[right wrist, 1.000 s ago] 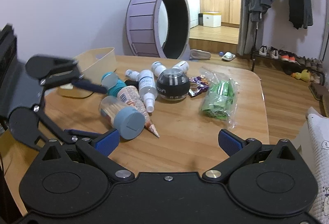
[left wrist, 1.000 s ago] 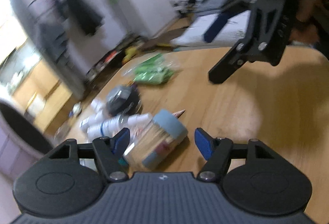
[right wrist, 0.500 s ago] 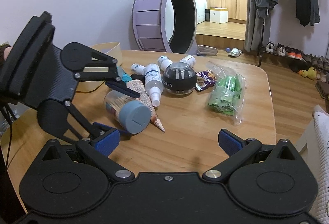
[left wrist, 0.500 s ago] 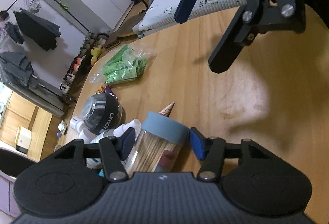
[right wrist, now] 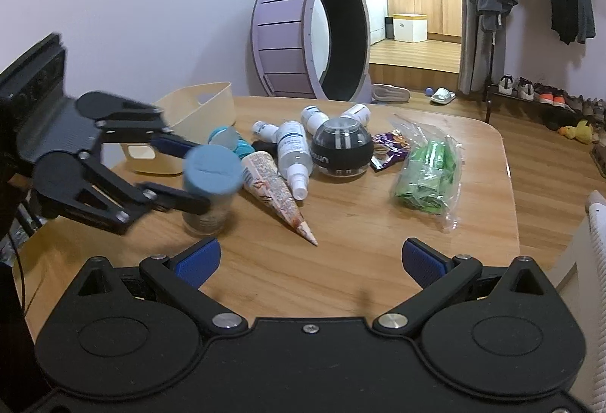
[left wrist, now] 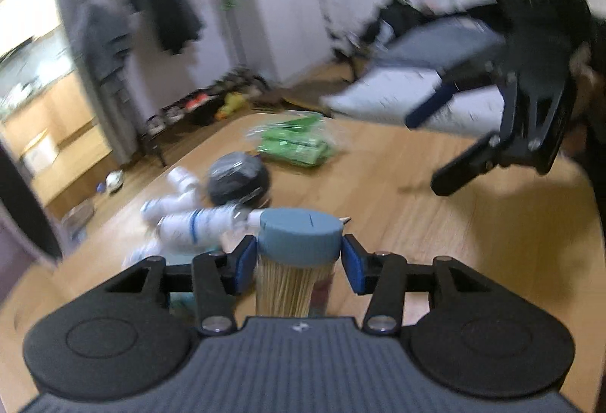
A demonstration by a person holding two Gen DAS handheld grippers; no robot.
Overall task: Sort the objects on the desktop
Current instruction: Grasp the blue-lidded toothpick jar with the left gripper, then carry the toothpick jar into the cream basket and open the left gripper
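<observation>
Presently: toothpick jar (right wrist: 210, 182), blue-lidded, full of toothpicks, upright on the wooden table (right wrist: 360, 261), clenched by left gripper (left wrist: 297, 259). Right gripper (right wrist: 308, 257) spread wide, holding nothing. Beige basket (right wrist: 200, 110): contents unseen.

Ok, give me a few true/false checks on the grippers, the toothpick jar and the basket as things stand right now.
1. The left gripper is shut on the toothpick jar. True.
2. The toothpick jar lies on its side. False: it is roughly upright, blue lid on top.
3. The right gripper holds the paper cone. False: its jaws stand open and empty above the table; the cone lies on the wood.
4. The cream basket sits at the far left of the table, behind the left gripper. True.
5. The green packet bag is inside the basket. False: it lies on the table, right of the black ball.
</observation>
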